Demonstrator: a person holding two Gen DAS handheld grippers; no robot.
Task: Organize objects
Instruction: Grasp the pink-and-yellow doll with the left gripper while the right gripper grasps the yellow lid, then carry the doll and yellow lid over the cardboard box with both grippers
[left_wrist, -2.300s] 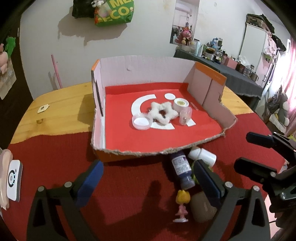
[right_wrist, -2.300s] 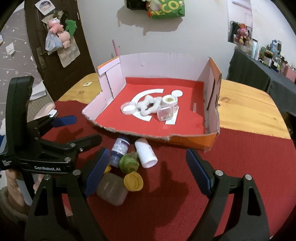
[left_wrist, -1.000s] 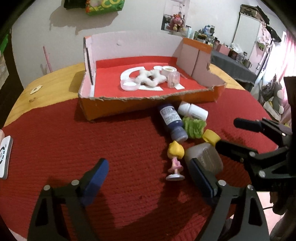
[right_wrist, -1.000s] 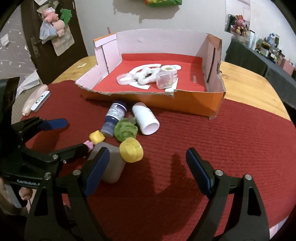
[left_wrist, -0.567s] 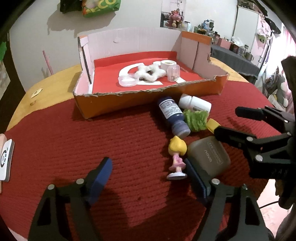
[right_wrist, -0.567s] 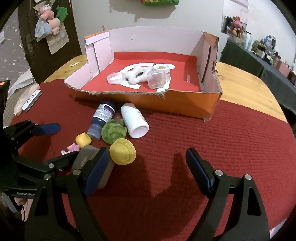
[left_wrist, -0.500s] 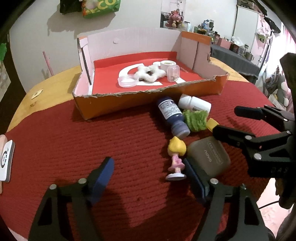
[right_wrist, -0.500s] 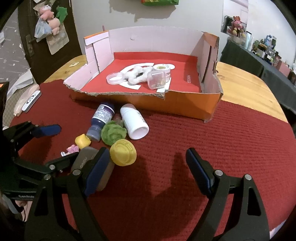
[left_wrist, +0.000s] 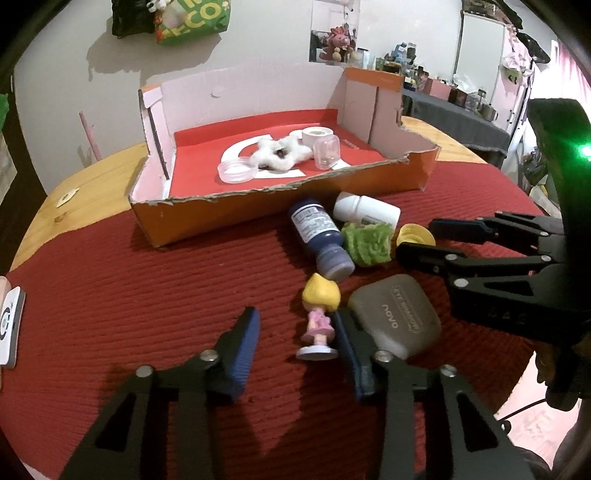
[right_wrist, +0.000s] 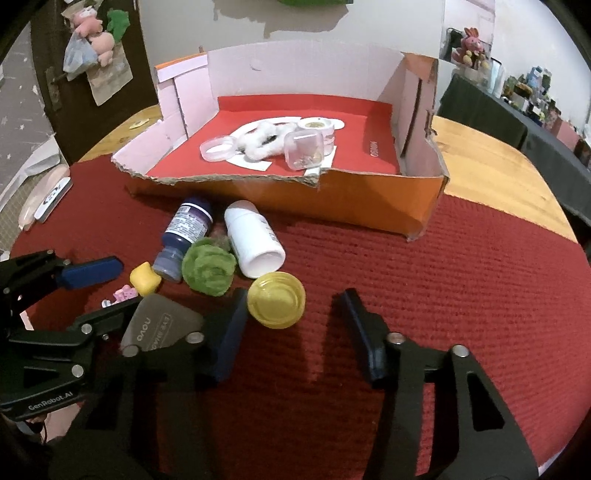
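We see the left tool low over the red mat on the counter, its jaws having just been closing, yet still apart and pinching nothing. Between its pads stands a small figurine with yellow hair and a pink dress, closer to the right-hand pad; whether that pad touches it we cannot tell. Just to the right of that pad lies a grey flat case. Ahead of the left tool lie a dark blue bottle on its side, a green fuzzy ball and a white bottle, all close together, and beyond them the torn cardboard box holding a white fluffy star, a clear lid, a clear jar and a white tub. Further right, the right tool also hangs just over the mat, its jaws having just been closing and still parted on nothing. A yellow cap lies just ahead of its gap, beside the left-hand pad, and it seems joined to the grey case, which lies partly under that tool's left finger. To the right of the right tool we see only bare mat.
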